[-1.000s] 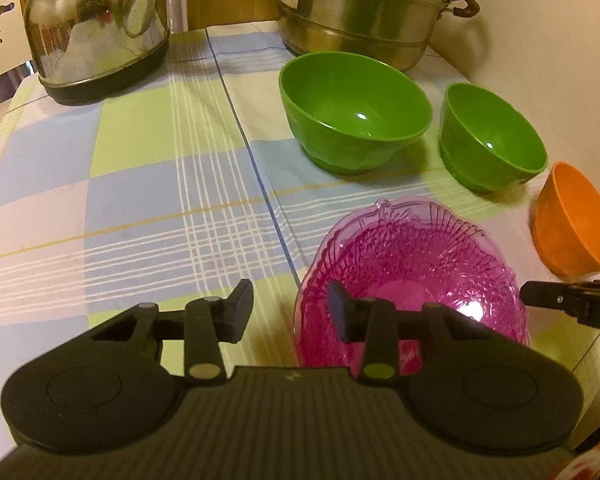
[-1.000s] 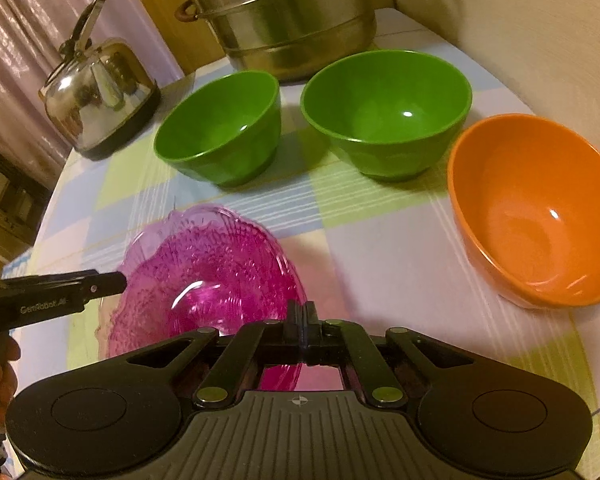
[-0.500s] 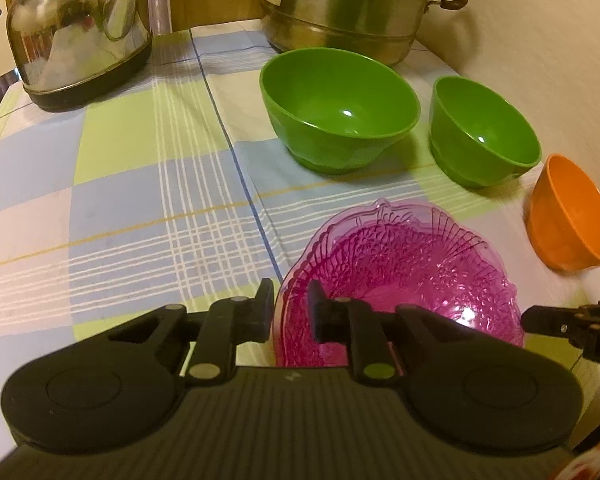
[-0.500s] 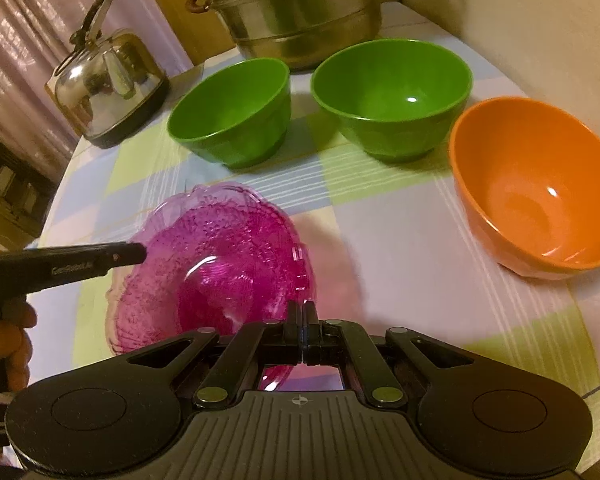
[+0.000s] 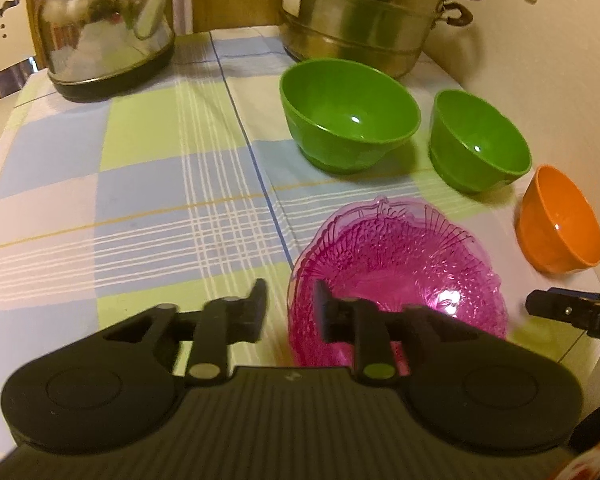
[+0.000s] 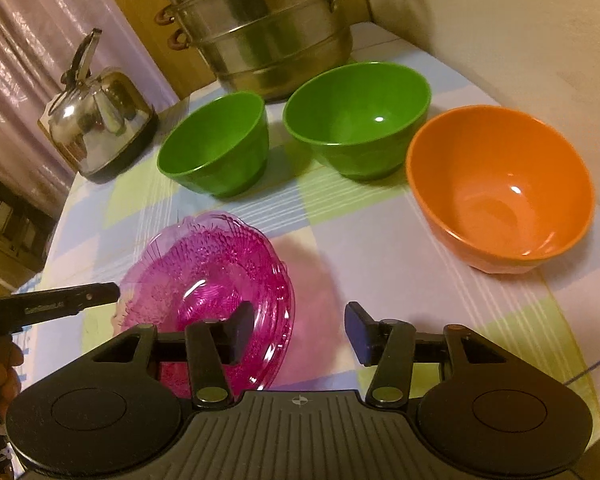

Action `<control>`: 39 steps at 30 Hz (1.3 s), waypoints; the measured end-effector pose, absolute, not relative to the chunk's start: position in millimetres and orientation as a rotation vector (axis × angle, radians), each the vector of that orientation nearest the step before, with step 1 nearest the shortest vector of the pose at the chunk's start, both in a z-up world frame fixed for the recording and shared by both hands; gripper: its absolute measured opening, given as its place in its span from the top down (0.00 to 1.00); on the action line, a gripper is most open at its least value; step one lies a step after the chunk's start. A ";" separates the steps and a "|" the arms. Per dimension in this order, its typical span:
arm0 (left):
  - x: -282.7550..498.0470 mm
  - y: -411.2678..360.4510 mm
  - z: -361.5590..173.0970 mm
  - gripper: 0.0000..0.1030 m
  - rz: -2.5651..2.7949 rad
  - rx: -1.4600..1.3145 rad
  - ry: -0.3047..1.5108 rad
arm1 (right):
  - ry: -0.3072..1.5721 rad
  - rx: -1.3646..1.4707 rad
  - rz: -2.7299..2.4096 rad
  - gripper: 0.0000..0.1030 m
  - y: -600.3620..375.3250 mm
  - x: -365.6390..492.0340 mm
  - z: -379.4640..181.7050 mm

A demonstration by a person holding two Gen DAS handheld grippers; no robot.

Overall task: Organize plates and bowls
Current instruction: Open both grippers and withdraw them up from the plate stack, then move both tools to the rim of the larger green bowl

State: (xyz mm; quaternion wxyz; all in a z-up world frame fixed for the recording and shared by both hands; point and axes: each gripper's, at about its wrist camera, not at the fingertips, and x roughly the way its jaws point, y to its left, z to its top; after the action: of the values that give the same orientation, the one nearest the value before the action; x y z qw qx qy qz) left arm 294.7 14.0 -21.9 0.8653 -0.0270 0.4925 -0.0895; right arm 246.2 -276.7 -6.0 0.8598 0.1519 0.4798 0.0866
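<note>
A pink glass plate (image 5: 400, 264) lies on the checked tablecloth, also in the right wrist view (image 6: 208, 264). My left gripper (image 5: 290, 306) is open, its jaws on either side of the plate's near left rim, one finger inside and one outside. My right gripper (image 6: 298, 330) is open with its left finger over the plate's right rim and its right finger over the cloth. Behind stand a large green bowl (image 5: 348, 112), a smaller green bowl (image 5: 478, 140) and an orange bowl (image 5: 560, 220); the orange bowl (image 6: 500, 188) is close ahead of my right gripper.
A steel kettle (image 5: 108, 28) stands at the back left and a stacked steel steamer pot (image 5: 360, 12) at the back. A wall runs along the right side. The table edge (image 5: 596, 280) curves near the orange bowl. A chair (image 5: 4, 28) stands far left.
My right gripper has opened from shut. My left gripper narrowed around the plate's rim half a second ago and has now widened again. Both views pulled back slightly.
</note>
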 end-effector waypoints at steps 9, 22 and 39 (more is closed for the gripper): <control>262.7 10.0 14.2 0.28 -0.176 -0.091 0.972 | 0.993 0.358 0.155 0.45 -293.4 224.9 22.1; 205.1 -30.2 51.5 0.10 -0.170 -0.075 0.879 | 0.949 0.376 0.072 0.32 -329.6 179.9 55.9; 168.7 -109.3 81.3 0.10 -0.293 -0.097 0.788 | 0.861 0.276 -0.049 0.32 -374.7 127.3 93.3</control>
State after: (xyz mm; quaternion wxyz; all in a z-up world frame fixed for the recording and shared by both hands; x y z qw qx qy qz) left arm 168.7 -109.3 81.3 0.9118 -0.0473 0.3824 -0.1422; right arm 127.3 -374.7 93.3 0.8992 0.1335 0.4161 -0.0236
